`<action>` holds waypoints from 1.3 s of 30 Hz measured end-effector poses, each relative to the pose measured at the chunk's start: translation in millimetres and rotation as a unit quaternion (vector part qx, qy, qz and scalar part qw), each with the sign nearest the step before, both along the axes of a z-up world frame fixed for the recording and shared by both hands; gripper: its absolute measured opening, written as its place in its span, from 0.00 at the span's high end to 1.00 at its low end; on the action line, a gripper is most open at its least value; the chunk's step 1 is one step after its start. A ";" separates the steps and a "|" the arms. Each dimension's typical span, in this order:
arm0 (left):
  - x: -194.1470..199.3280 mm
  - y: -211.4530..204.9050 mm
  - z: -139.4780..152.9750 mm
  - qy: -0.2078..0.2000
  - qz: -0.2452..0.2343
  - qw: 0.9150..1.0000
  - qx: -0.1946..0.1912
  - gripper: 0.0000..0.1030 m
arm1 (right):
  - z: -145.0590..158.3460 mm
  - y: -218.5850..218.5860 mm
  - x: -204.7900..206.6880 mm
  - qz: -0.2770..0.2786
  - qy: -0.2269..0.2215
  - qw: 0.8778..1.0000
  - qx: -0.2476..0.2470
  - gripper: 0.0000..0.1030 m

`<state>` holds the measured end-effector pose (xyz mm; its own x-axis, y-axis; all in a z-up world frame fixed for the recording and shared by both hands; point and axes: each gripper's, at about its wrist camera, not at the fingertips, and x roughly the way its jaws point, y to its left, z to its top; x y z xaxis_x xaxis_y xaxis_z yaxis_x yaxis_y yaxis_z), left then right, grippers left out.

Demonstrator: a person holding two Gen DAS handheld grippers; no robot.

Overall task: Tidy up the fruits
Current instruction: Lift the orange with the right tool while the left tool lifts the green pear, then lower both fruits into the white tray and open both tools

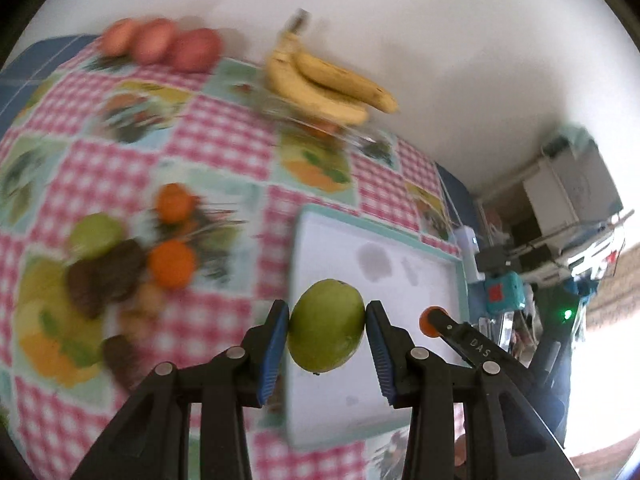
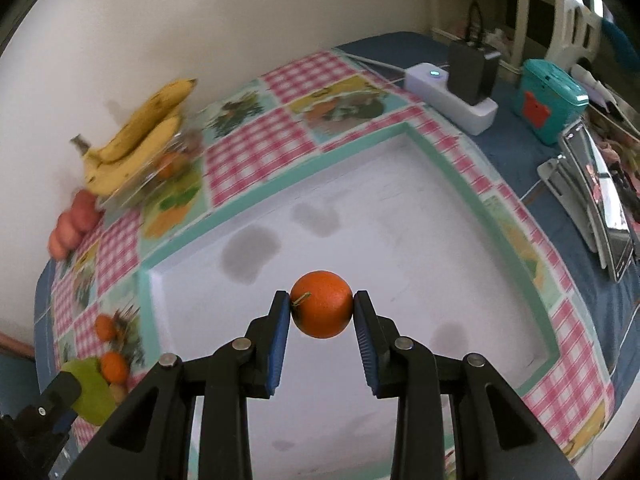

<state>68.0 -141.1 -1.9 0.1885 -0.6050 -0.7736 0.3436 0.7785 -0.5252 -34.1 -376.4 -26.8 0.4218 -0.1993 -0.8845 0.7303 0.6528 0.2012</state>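
Observation:
My left gripper [image 1: 327, 326] is shut on a green apple [image 1: 326, 326], held above the left edge of a white tray with a teal rim [image 1: 400, 236]. My right gripper [image 2: 322, 306] is shut on an orange [image 2: 322, 305] over the middle of the same tray [image 2: 400, 208]. In the left wrist view the right gripper's tip with the orange [image 1: 430, 320] shows at the tray's right side. A pile of loose fruit lies left of the tray: two oranges [image 1: 172, 262], a green fruit [image 1: 96, 234] and dark brown fruits [image 1: 108, 276].
Bananas [image 1: 328, 84] rest on a clear dish [image 1: 352, 132] by the wall, with three reddish fruits [image 1: 160, 44] to their left. A white charger box [image 2: 448, 96], a teal container [image 2: 552, 100] and a propped phone [image 2: 604, 200] stand on the blue cloth right of the tray.

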 end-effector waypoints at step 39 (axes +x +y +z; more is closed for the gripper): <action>-1.6 -89.6 -41.0 -0.037 -0.070 0.995 0.068 0.41 | -15.4 -44.9 1.3 -0.022 0.033 0.998 -0.054 0.28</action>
<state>66.4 -230.7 -42.9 0.1697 -0.5204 -0.8369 0.4870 0.7826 -0.3878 -32.8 -421.3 -42.2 0.3529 -0.3121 -0.8821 0.7678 0.6354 0.0824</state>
